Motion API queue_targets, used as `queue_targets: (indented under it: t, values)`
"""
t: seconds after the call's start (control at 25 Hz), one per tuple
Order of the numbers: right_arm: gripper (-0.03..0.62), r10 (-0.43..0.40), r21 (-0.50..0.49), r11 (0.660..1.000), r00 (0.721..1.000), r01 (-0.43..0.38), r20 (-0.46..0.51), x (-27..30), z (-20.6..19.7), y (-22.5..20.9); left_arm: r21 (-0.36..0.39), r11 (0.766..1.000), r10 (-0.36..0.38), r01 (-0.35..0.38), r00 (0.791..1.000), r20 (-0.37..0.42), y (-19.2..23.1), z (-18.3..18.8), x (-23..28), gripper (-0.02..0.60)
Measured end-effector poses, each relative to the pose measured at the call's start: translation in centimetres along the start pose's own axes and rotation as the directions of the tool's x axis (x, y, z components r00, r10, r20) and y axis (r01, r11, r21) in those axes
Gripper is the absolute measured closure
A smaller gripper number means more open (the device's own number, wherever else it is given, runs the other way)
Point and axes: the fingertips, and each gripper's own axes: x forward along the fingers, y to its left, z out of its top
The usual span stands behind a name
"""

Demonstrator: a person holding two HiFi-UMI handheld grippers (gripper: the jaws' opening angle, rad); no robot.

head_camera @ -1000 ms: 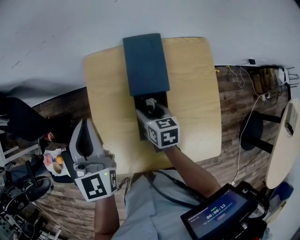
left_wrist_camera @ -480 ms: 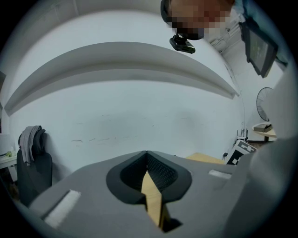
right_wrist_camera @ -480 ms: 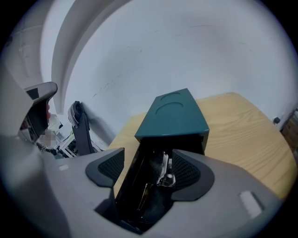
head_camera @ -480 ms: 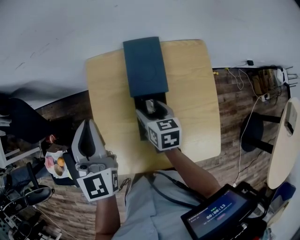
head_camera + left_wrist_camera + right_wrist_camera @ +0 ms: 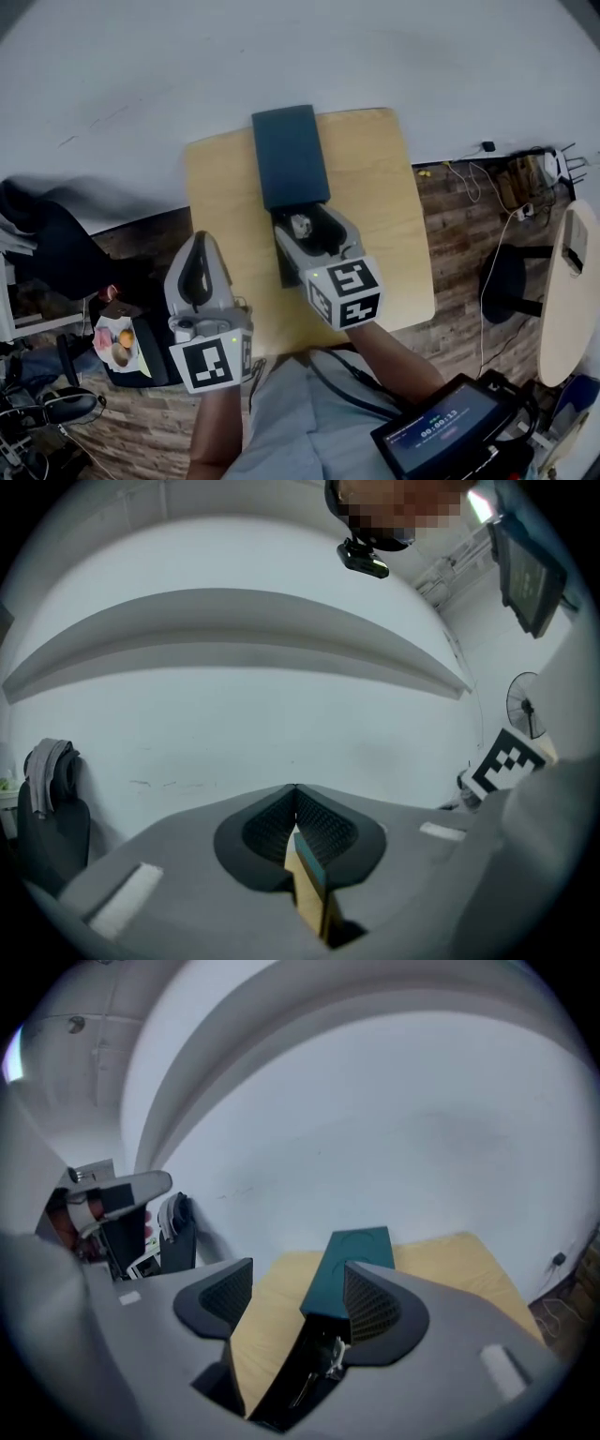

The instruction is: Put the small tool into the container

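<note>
**Head view:** R claw [image 5: 305, 220] hangs over the open end of the container [image 5: 284, 267]. Its jaws are spread wide w/ nothing gripped, and they have just been opening. The small tool [image 5: 300, 225] shows as a silvery bit down in the black open end, seen btwn the jaws, no pad on it. The teal lid [image 5: 291, 155] covers the container's far part. The container lies on the table [image 5: 384, 216], long axis running away from the person. L claw [image 5: 199, 246] is off the table's left edge, clenched and empty. Count: 2 claws, 2 marker cubes (1 per claw), 1 container, 1 lid, 1 tool, 1 table.

**Left gripper view:** L claw [image 5: 295, 794] has its tips meeting, pads closed on nothing. Thru the slit under the tips, a sliver of table [image 5: 302, 897] and a teal edge of the lid [image 5: 314, 874] show.

**Right gripper view:** R claw [image 5: 298, 1283] has its jaws well apart, released, pads bare. Below and btwn them is the container [image 5: 286, 1382] w/ its lid [image 5: 354, 1258] on the far part. The tool [image 5: 330, 1358] lies inside the open black end, near the lid's edge, apart from both pads. 1 tool seen. The table [image 5: 450, 1260] is under it all.
</note>
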Motion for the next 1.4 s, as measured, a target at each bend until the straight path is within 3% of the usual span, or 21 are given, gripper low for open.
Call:
queue_targets:
  t: [0.24, 0.44, 0.56, 1.04, 1.4]
  values:
    - [0.389, 0.031, -0.142, 0.990, 0.977, -0.001, 0.211, -6.2, 7.5, 3.3, 0.010, 0.999, -0.033, 0.032, 0.993, 0.109, -2.1, 4.9, -0.9, 0.569]
    - [0.524, 0.025, -0.214, 0.975, 0.941, 0.050, 0.336, -12.3, 10.4, 5.9, 0.023, 0.998, -0.059, 0.055, 0.978, 0.199, -3.8, 9.0, -4.2, 0.571]
    - [0.590, 0.007, -0.228, 0.970, 0.923, 0.087, 0.384, -13.0, 11.9, 5.8, 0.039, 0.996, -0.082, 0.075, 0.970, 0.229, -4.4, 10.1, -3.8, 0.571]
    - [0.592, -0.011, -0.276, 0.949, 0.887, 0.155, 0.461, -15.9, 13.4, 6.9, 0.061, 0.991, -0.130, 0.118, 0.949, 0.286, -5.7, 12.4, -4.7, 0.571]
    - [0.594, -0.024, -0.271, 0.947, 0.875, 0.175, 0.484, -16.5, 13.7, 6.8, 0.054, 0.989, -0.145, 0.135, 0.950, 0.275, -5.9, 12.1, -4.5, 0.571]
